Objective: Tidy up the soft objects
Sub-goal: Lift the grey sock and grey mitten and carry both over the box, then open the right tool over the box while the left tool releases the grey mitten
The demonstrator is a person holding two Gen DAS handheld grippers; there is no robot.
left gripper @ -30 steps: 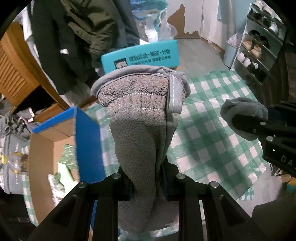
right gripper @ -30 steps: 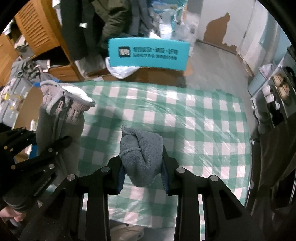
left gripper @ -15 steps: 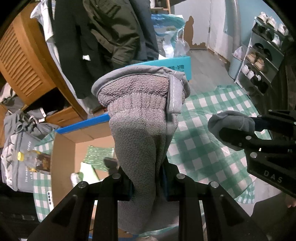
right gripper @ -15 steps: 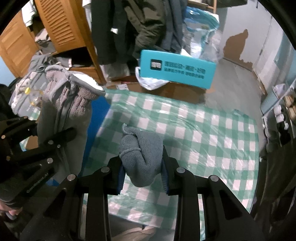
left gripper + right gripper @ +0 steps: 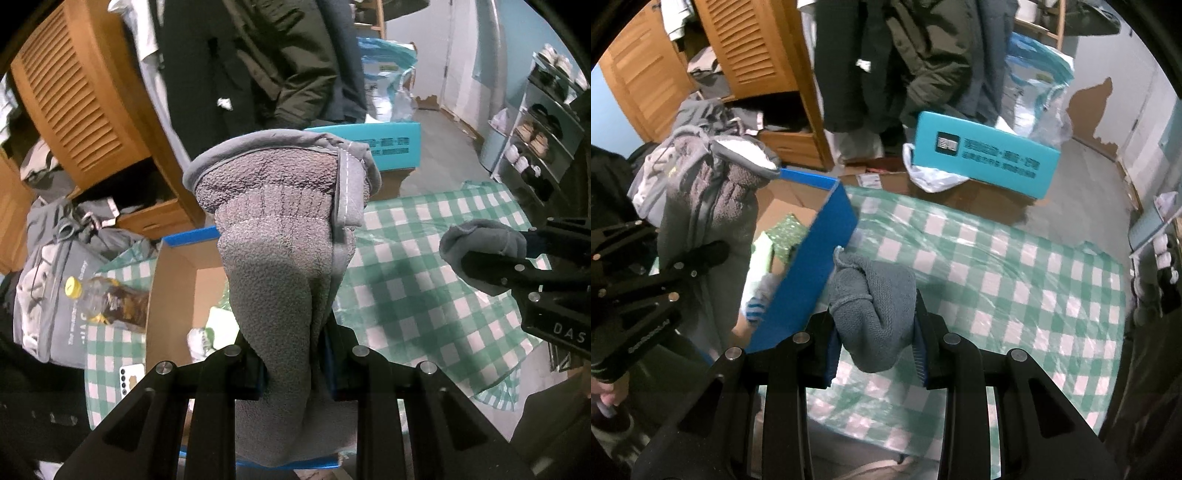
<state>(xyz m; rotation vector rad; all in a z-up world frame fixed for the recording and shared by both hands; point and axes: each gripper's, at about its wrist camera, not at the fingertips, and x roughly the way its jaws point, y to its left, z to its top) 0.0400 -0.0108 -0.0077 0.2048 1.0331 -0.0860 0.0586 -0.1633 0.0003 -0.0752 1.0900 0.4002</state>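
My left gripper [image 5: 291, 354] is shut on a grey fleece glove [image 5: 280, 236], held upright with its cuff up, above an open blue-edged cardboard box [image 5: 177, 273]. The glove also shows in the right wrist view [image 5: 713, 199], over the box [image 5: 812, 266]. My right gripper [image 5: 875, 343] is shut on a bunched blue-grey knit piece [image 5: 871, 295], beside the box's blue wall, over the green checked tablecloth [image 5: 997, 280]. That piece also shows at the right of the left wrist view [image 5: 480, 243].
The box holds soft items: a green patterned one [image 5: 786, 229], a white one [image 5: 761, 251] and a blue-striped sock [image 5: 755, 308]. A bottle [image 5: 107, 295] lies on a grey bag [image 5: 48, 280] left of the box. A teal box [image 5: 986, 158], hanging coats [image 5: 905, 59] and a wooden cabinet [image 5: 85, 96] stand behind.
Both grippers have moved left and back with their loads. The glove is now over the open box, and the knit piece has come next to the box's blue wall.
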